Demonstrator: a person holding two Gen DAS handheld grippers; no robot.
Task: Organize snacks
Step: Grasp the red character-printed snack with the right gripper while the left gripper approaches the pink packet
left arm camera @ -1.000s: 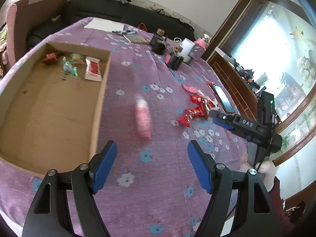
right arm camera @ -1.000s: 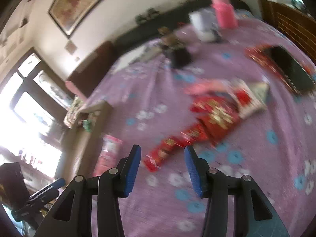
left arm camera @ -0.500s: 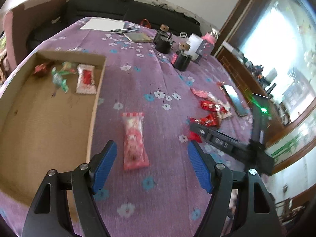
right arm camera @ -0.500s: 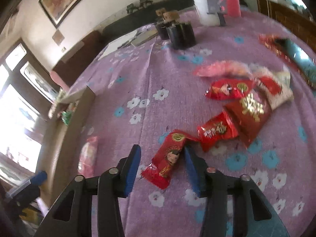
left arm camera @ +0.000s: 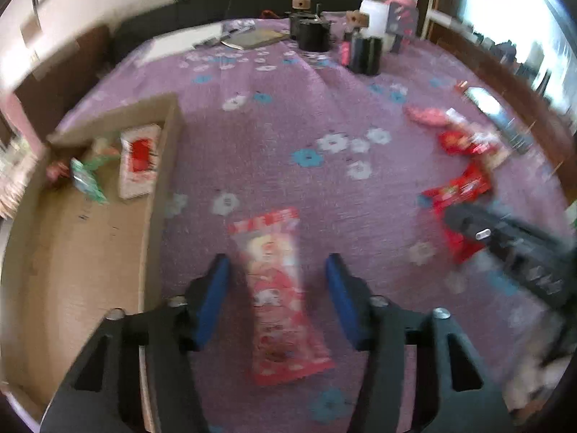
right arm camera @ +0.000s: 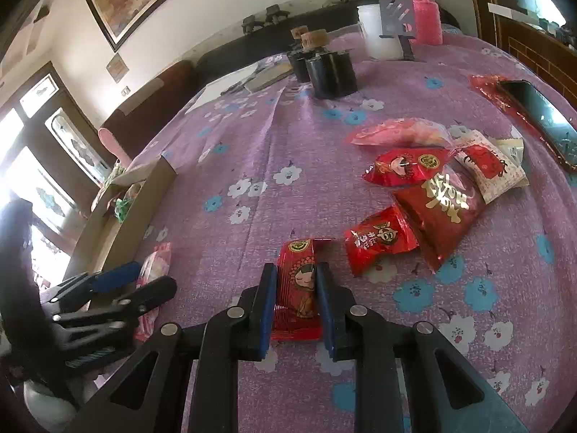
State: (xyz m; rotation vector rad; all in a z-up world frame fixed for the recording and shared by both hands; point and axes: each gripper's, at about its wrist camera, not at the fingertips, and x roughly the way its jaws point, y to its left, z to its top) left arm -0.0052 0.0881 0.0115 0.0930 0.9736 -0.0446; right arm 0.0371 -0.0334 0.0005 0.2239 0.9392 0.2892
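**Two light packets, two grippers closing in**

Nearest, the right gripper [right arm camera: 295,306] has its blue pads pressed on the long sides of a small red packet [right arm camera: 299,288] that lies flat on the purple flowered tablecloth [right arm camera: 252,151]; its jaws have just been closing and now pinch the wrapper. The left gripper [left arm camera: 277,299] straddles a long pink packet [left arm camera: 277,288]; its jaws have just been closing too, but the pads stand clear of the wrapper, so nothing is held there yet.

Both packets look light, thin and crinkly, I'd judge, with slippery film that buckles under a hard squeeze. Across the narrow width, near the middle, seems the safest hold; a grip near one end would let the pink one droop.

Further off lies a heap of red packets [right arm camera: 425,195], and to the left the cardboard tray [left arm camera: 155,216] already holds a few snacks [left arm camera: 139,160].
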